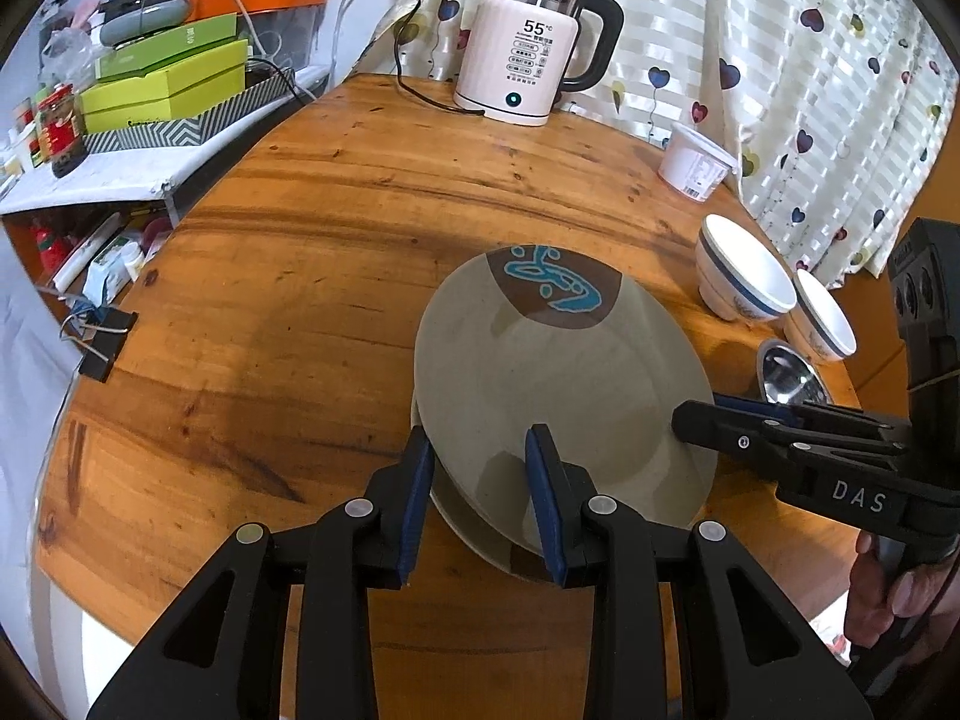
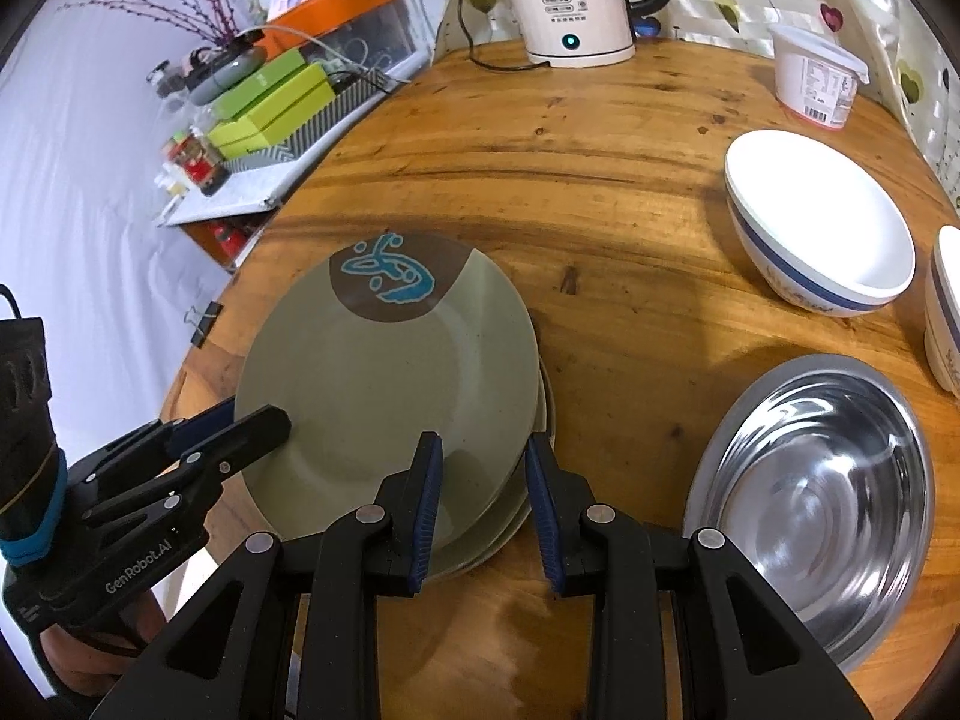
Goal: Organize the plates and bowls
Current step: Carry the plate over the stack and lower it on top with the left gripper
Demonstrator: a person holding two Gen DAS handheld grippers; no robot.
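Observation:
A stack of grey-green plates, the top one marked with a brown patch and a blue drawing, is held just over the round wooden table. My left gripper is shut on the stack's near-left rim, one pad on top and one under the edge; in the right wrist view the left gripper clamps that side. My right gripper is shut on the near-right rim and shows as the right gripper in the left wrist view. Two white blue-banded bowls and a steel bowl stand to the right.
An electric kettle with its cord stands at the table's far edge, and a white tub sits beside a heart-print curtain. A cluttered shelf of green boxes lies to the left. A binder clip hangs on the table's left rim.

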